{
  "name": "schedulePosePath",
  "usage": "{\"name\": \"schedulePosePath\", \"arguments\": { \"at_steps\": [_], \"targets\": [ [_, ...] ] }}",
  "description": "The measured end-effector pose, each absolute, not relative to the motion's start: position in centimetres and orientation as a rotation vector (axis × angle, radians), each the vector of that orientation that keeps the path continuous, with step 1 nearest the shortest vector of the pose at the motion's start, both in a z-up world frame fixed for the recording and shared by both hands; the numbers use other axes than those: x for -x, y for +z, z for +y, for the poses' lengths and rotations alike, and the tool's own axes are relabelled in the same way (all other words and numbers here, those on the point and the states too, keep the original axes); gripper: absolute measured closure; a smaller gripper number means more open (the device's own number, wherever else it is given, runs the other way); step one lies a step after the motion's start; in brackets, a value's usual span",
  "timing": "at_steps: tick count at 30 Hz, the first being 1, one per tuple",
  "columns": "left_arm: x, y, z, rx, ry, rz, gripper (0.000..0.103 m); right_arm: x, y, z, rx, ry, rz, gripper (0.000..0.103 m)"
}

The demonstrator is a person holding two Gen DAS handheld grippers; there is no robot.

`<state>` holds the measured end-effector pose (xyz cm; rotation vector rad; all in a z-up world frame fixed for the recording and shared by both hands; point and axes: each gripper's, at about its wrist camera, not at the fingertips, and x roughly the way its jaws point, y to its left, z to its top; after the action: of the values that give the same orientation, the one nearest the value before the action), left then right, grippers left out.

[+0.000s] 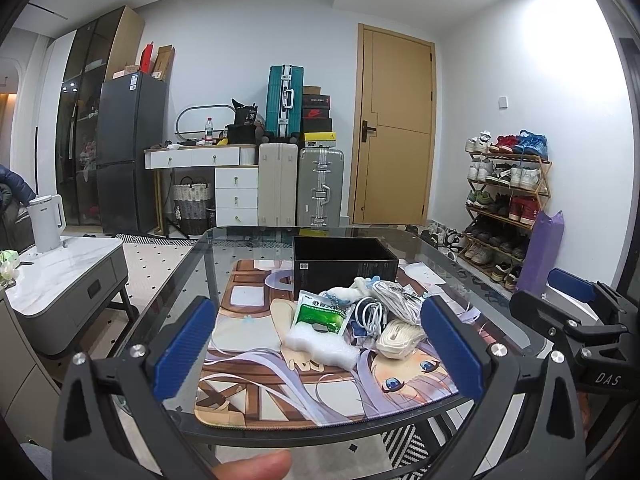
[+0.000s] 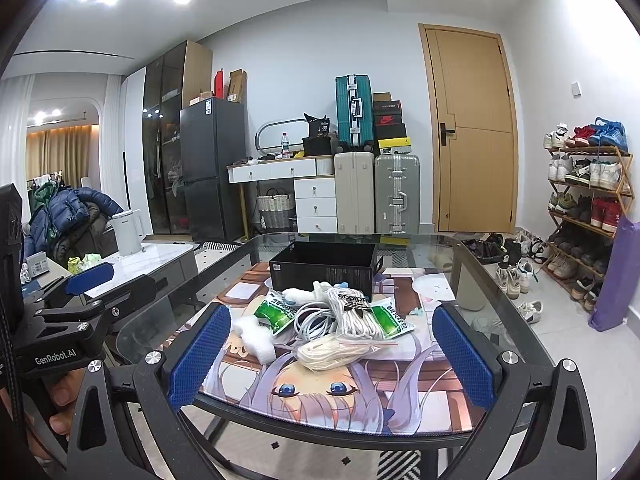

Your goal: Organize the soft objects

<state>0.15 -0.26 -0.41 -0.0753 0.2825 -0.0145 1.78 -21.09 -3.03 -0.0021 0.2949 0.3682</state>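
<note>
A pile of soft objects lies on the anime-print mat (image 1: 280,392) (image 2: 360,396): a green medicine packet (image 1: 320,314) (image 2: 274,314), white foam (image 1: 320,346) (image 2: 256,338), a white cable coil (image 1: 370,316) (image 2: 316,320), white laces in bags (image 1: 400,338) (image 2: 340,350), a small plush (image 1: 344,294) (image 2: 304,294). An open black box (image 1: 344,266) (image 2: 324,268) stands behind the pile. My left gripper (image 1: 320,350) is open and empty, in front of the pile. My right gripper (image 2: 332,354) is open and empty, also in front of it.
The glass table (image 1: 460,256) (image 2: 480,280) carries everything. A grey side table with a white kettle (image 1: 46,222) (image 2: 128,232) stands left. Suitcases (image 1: 320,186), a door and a shoe rack (image 2: 588,208) are behind and right.
</note>
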Motion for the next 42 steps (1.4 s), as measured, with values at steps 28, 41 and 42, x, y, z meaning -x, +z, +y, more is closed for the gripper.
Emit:
{"name": "schedulePosePath", "arguments": {
  "at_steps": [28,41,42],
  "targets": [
    [-0.2,-0.2,-0.1,0.101,-0.019,0.284,0.0,-1.7,-3.1,-21.0,0.006,0.368,0.295,0.0],
    [0.7,1.2,1.0,0.127,0.017,0.241,0.0,-1.6,-2.7,-21.5,-0.015,0.351,0.283,0.0],
    [0.4,1.1,1.1,0.131,0.02,0.253,0.0,-1.6,-2.7,-21.5,-0.019,0.35,0.284,0.0]
  ]
}}
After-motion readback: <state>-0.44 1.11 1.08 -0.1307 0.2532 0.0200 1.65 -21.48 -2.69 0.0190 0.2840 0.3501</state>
